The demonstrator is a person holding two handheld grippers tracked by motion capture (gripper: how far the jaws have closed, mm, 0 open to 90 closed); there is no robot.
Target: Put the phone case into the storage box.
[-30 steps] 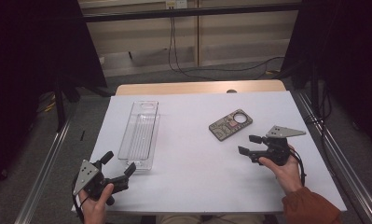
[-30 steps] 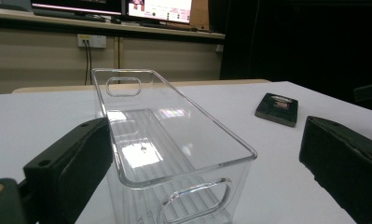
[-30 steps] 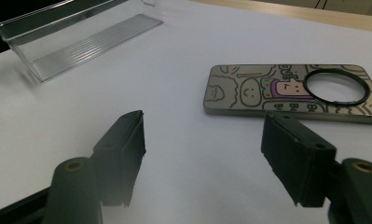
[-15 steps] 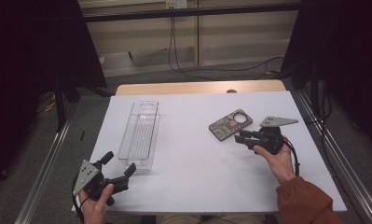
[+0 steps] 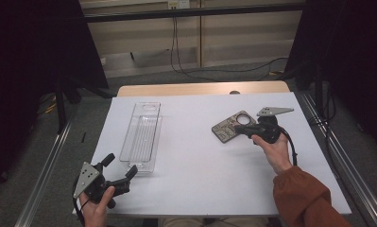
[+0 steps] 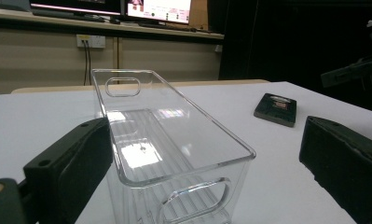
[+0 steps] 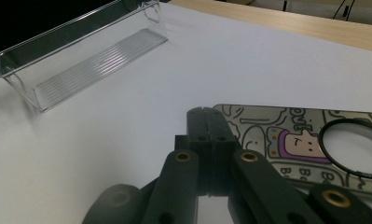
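Note:
A flat dark case (image 5: 226, 130) with cartoon prints and a round window lies right of the table's middle. My right gripper (image 5: 240, 127) hovers at its near edge. Its jaws have just been closing and now meet, shut, with nothing between them; in the right gripper view the gripper's tips (image 7: 206, 116) end just short of the case (image 7: 286, 135). A clear plastic tray (image 5: 141, 135) lies lengthwise at the left. My left gripper (image 5: 121, 164) is open at the tray's near end, and in the left gripper view its jaws flank the tray (image 6: 174, 140) without touching it.
The white table top (image 5: 200, 170) ends in a wooden strip (image 5: 200, 89) at the far side. Metal rails run along both sides. From the left gripper view the case (image 6: 276, 108) lies to the right, with the other gripper (image 6: 356, 72) above it.
My right gripper has moved away from me and leftward to the case, and its jaws have gone from open to shut. The left gripper and the tray have stayed put.

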